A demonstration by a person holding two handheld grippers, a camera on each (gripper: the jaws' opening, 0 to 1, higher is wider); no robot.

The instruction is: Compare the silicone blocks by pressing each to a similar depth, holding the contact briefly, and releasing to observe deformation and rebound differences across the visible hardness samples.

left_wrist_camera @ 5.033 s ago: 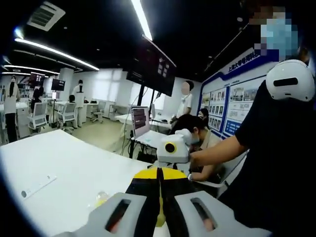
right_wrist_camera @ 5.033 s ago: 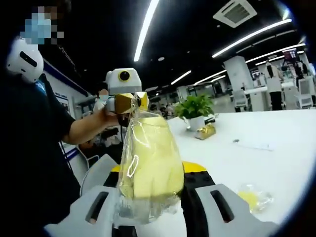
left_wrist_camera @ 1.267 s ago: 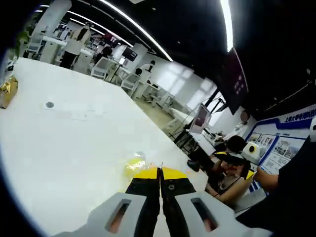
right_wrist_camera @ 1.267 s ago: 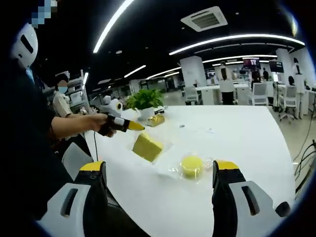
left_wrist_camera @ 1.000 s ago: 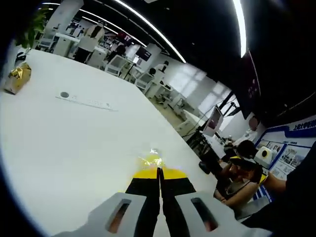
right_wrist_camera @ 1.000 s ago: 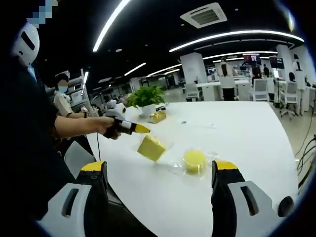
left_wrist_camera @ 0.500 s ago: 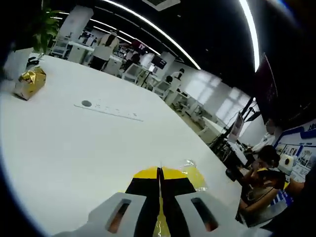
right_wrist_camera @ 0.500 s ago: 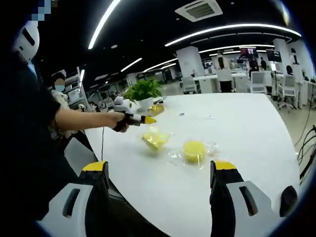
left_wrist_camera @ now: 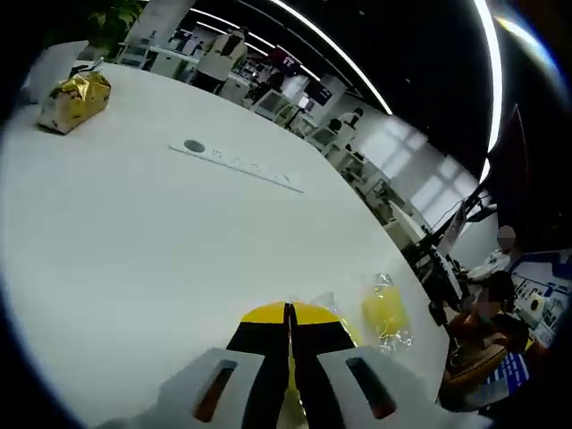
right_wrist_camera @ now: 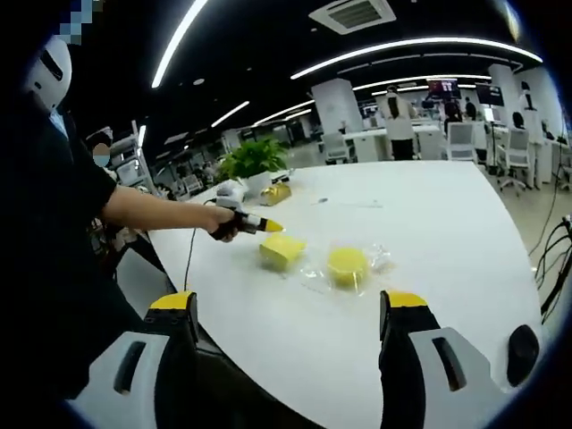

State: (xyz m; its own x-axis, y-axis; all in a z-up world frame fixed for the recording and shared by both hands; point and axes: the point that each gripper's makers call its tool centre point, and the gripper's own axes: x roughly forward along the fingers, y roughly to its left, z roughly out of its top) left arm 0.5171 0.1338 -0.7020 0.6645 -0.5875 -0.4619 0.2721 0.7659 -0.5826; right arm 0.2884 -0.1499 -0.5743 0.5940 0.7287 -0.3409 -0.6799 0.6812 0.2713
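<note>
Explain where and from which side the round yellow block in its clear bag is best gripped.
Grip the round yellow block across its curved side wall, coming down from above, one jaw on each side. It lies flat on the white table with its broad face up, so the sides are probably the only opposed surfaces. The open right claw looks the likelier choice.

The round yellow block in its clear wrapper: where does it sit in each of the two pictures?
Left gripper view: the round yellow block lies low and right on the white table, just right of that gripper's shut jaws.
Right gripper view: the same block lies mid-picture, right of the square yellow block.
Shared landmark: the gold foil packet at the table's far end.
</note>
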